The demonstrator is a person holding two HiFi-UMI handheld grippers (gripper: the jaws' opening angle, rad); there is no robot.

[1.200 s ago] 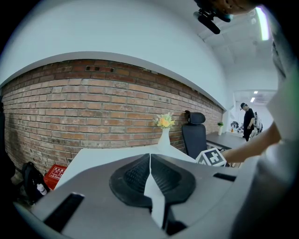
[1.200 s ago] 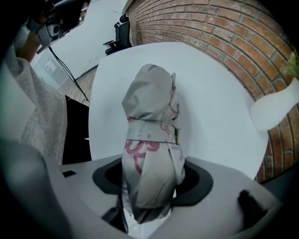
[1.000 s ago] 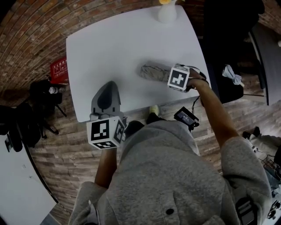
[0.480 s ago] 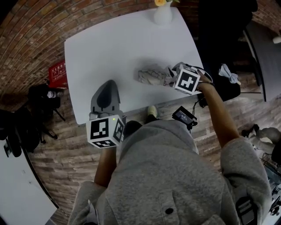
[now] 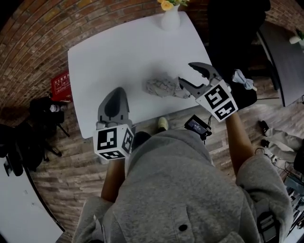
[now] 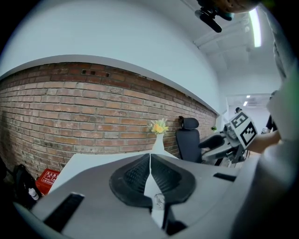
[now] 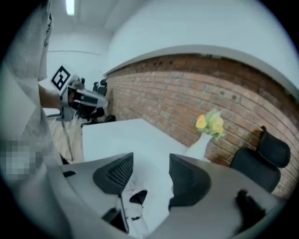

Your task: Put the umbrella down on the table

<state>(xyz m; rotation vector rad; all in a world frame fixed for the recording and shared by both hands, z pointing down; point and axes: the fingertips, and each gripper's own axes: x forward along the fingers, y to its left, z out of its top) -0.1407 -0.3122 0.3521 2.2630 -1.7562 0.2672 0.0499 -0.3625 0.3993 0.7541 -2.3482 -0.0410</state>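
A folded grey umbrella (image 5: 161, 88) lies on the white table (image 5: 123, 52), near its front right part. My right gripper (image 5: 186, 74) stands open just right of the umbrella's end, with nothing between its jaws; the umbrella does not show in the right gripper view, where the right gripper (image 7: 150, 175) frames only bare table (image 7: 121, 135). My left gripper (image 5: 117, 92) is shut and empty over the table's front edge, well left of the umbrella. In the left gripper view the left gripper (image 6: 150, 161) has its pads pressed together.
A white vase with yellow flowers (image 5: 169, 14) stands at the table's far edge, also in the gripper views as the vase (image 6: 158, 140) (image 7: 202, 140). A black office chair (image 6: 188, 140) stands to the right. A red box (image 5: 61, 78) and dark bags (image 5: 28, 128) lie on the floor at left.
My right gripper has opened, let go of the umbrella and drawn back to the right. The umbrella now rests on the table. The left gripper has not moved.
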